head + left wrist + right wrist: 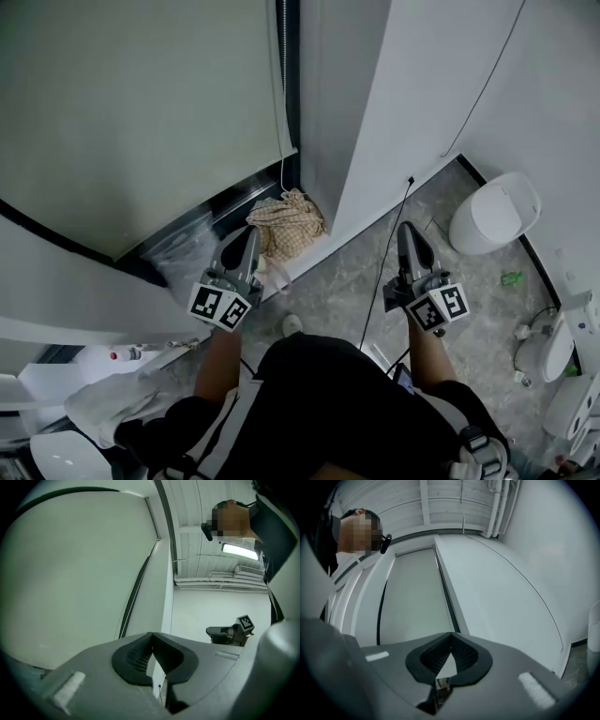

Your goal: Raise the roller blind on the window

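Roller blind looks fully down over the window and fills the upper left of the head view, with its bottom edge at the dark sill. The white wall pillar stands just right of it. The pull chain hangs along the blind's right edge in the narrow dark gap beside the pillar, and its lower end drops toward the checked cloth bunched at the base. By my read the task hasn't started, since nothing is on the chain. Risks: the chain is thin and tight against the frame, so you could close on air or clip the frame instead. If it's a loop, grabbing both strands would likely lock it, and pulling the wrong strand won't raise anything. Pulling off-line might jump the chain off its drive, but that's a guess because the top isn't in view. The black cable runs down the pillar between your hands, so don't snag it with the right one. Left gripper is the nearer one, tips by the cloth and below the chain's end. Its jaws are fully closed, pads touching, nothing between them. Right gripper is well apart from the chain, past the pillar. Its jaws are likewise closed tip to tip and empty. You'll need to open one before any grab.
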{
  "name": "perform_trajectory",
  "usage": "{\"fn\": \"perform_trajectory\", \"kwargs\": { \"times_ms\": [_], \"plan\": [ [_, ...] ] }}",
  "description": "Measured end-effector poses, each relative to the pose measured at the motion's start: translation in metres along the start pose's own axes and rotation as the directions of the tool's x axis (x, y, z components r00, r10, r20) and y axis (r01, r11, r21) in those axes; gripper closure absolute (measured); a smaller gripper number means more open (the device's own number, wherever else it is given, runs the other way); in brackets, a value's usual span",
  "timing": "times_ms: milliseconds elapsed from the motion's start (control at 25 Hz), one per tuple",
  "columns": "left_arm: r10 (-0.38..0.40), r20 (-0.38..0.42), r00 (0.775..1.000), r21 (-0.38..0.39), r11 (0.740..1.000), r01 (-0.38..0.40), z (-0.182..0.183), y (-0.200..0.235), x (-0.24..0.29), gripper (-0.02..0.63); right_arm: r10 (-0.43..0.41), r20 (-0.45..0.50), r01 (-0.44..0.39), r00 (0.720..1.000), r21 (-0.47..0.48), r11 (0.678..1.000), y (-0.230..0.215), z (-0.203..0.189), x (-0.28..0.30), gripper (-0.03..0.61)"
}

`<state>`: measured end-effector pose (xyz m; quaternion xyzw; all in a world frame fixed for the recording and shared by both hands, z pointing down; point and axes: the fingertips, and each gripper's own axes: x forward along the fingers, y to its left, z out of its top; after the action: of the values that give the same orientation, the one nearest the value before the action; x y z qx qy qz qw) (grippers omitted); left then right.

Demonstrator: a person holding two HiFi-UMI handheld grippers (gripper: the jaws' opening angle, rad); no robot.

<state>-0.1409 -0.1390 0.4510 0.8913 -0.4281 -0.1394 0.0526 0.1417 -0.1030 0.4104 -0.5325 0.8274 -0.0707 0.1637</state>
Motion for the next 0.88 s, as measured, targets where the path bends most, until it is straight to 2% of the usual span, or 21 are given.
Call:
{"fn": "perform_trajectory", "kwargs": {
  "times_ms": [280,520,640,880],
  "plan": [
    [-0.07,-0.02,0.997,0.024,0.997,0.07,0.003,0.032,0.035,0.614,-0.002,0.026,0.002,1.0,-0.02,1.0,0.011,-0.005,0.044,0.58],
    [-0.129,-0.045,0.991,0.023,0.991,0.13,-0.002,0.038,0.066,0.614,-0.013,0.03,0.013,0.999,-0.016,1.0,0.009,-0.01,0.061,0.58],
    [-0.135,-0.051,0.989,0.026,0.99,0.137,-0.005,0.043,0.085,0.614,-0.013,0.033,0.014,0.999,-0.015,1.0,0.001,-0.01,0.069,0.58],
    [-0.157,-0.012,0.988,0.02,0.987,0.157,0.002,0.043,0.138,0.614,0.015,0.048,-0.014,0.999,-0.027,1.0,-0.014,0.004,0.09,0.578]
  ]
}}
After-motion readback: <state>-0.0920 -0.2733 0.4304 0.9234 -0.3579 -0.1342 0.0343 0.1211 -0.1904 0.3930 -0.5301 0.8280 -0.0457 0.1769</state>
